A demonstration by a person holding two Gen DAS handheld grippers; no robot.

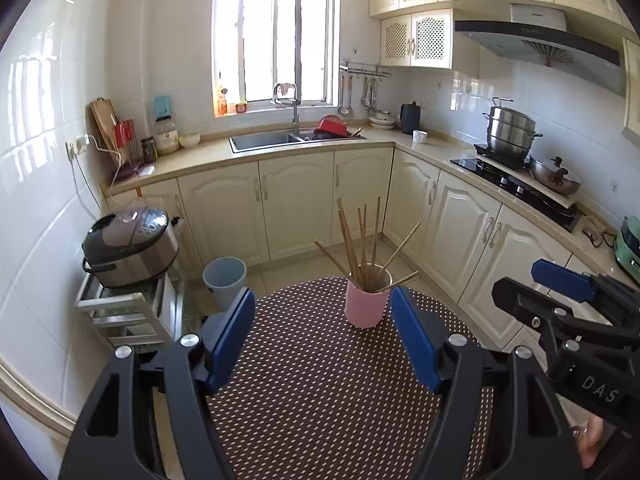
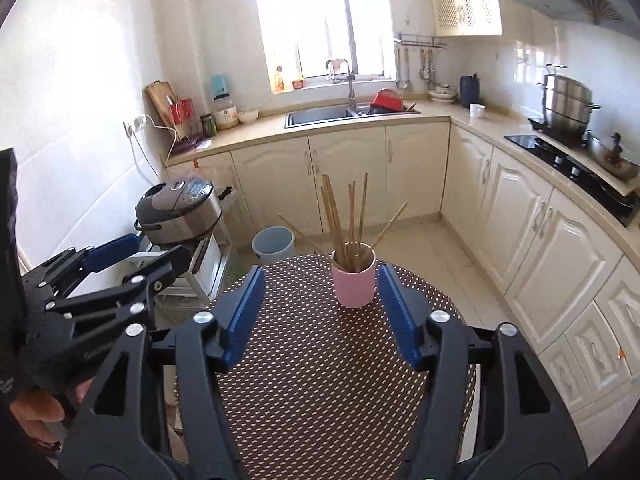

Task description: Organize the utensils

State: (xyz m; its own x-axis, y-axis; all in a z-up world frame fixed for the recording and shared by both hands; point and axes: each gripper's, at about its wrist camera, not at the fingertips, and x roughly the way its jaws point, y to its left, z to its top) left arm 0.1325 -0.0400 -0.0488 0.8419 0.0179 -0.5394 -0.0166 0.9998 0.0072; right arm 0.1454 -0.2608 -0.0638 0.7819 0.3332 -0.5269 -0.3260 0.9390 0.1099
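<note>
A pink cup (image 1: 366, 306) stands upright at the far edge of a round brown dotted table (image 1: 320, 380). It holds several wooden chopsticks (image 1: 362, 248) that fan outward. The cup (image 2: 354, 284) and chopsticks (image 2: 348, 220) also show in the right wrist view. My left gripper (image 1: 322, 340) is open and empty, held above the table just short of the cup. My right gripper (image 2: 320, 316) is open and empty, likewise short of the cup. The right gripper appears at the right edge of the left wrist view (image 1: 568, 300); the left gripper shows at the left of the right wrist view (image 2: 100, 276).
Beyond the table are a grey-blue bin (image 1: 224, 280), a rice cooker (image 1: 130, 246) on a small rack, cream cabinets (image 1: 296, 204), a sink (image 1: 264, 140) under the window, and a hob with a steel pot (image 1: 510, 132) on the right counter.
</note>
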